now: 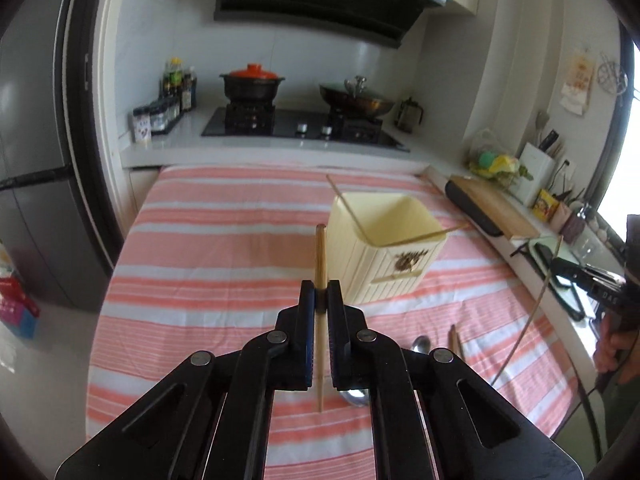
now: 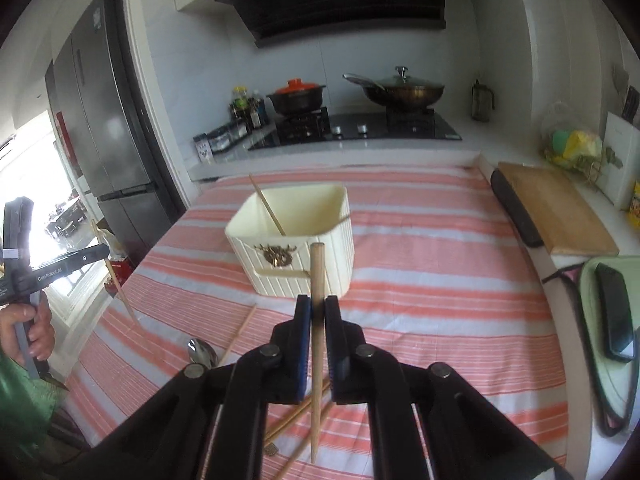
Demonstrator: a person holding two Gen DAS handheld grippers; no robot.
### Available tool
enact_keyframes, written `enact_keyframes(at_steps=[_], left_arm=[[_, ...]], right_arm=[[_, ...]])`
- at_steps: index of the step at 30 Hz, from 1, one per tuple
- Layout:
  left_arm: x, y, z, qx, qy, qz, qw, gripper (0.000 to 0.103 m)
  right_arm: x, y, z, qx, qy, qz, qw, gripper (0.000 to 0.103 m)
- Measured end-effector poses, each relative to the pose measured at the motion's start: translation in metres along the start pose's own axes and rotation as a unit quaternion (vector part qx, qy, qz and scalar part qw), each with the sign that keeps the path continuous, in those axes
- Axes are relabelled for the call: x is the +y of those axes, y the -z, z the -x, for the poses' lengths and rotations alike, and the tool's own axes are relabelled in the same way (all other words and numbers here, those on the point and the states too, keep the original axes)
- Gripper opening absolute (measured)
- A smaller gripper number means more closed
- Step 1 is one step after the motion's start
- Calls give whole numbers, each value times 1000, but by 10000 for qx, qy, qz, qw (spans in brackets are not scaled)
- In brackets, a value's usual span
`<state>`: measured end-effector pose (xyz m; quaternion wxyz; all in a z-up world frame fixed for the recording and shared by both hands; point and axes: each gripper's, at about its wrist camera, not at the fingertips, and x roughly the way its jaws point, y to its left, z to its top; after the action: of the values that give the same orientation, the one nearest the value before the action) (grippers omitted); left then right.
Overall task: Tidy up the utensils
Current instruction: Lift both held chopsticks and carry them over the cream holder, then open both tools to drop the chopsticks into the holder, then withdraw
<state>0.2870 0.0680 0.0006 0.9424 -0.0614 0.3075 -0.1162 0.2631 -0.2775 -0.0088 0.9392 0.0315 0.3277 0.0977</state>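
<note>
A cream utensil holder (image 1: 384,252) (image 2: 296,252) stands on the striped cloth with chopsticks (image 1: 348,210) leaning in it. My left gripper (image 1: 321,290) is shut on a wooden chopstick (image 1: 320,256), held upright just left of the holder. My right gripper (image 2: 317,306) is shut on another wooden chopstick (image 2: 317,280), held upright in front of the holder. Loose chopsticks (image 2: 296,420) and a metal spoon (image 2: 202,352) lie on the cloth below the right gripper. The spoon (image 1: 420,346) also shows in the left wrist view.
The pink striped cloth (image 1: 224,240) covers the table. A wooden cutting board (image 2: 556,212) and a phone (image 2: 614,312) lie at the right. A stove with a pot (image 2: 298,98) and a wok (image 2: 404,90) stands behind. A fridge (image 2: 104,120) is at the left.
</note>
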Motion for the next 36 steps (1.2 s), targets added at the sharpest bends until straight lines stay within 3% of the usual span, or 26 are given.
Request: enact_keyframes(at_steps=[4,8,14,18,24,28,33,34,36], left_arm=[[-18,-32,29,-576,179,-115,9981,4],[-37,-75,38,-1061,265,-299,9935,4],[-62,-133,16,-1462,286,-469,9877,4],[-75,-151,-19,-1511,264,-474,9870,4],[-67,-145,-101,-855,274,-82,9959,4],[-56,-122,-149,-320,214,98,9992,4],[-55,-104,-180,201,223,119,9995,5],[-57,-103,-180,262,174,115,9994,9],[-58,-104,-169,310,141,45,9994,36]], right_arm=[[19,-27,24,-693,162,278,9971,7],[30,-70,31,-1189,50,172,9927,7],[35,-144,20,-1945,1,69,9809,7],[37,-169,-8,-2252,110,3,9742,7],[39,-170,-79,-1846,125,141,9826,7],[39,-152,-129,-1240,164,266,9918,7],[32,-136,-176,-405,147,242,9988,8],[31,-134,-180,-269,196,232,9992,9],[30,-136,-179,-93,307,185,9993,25]])
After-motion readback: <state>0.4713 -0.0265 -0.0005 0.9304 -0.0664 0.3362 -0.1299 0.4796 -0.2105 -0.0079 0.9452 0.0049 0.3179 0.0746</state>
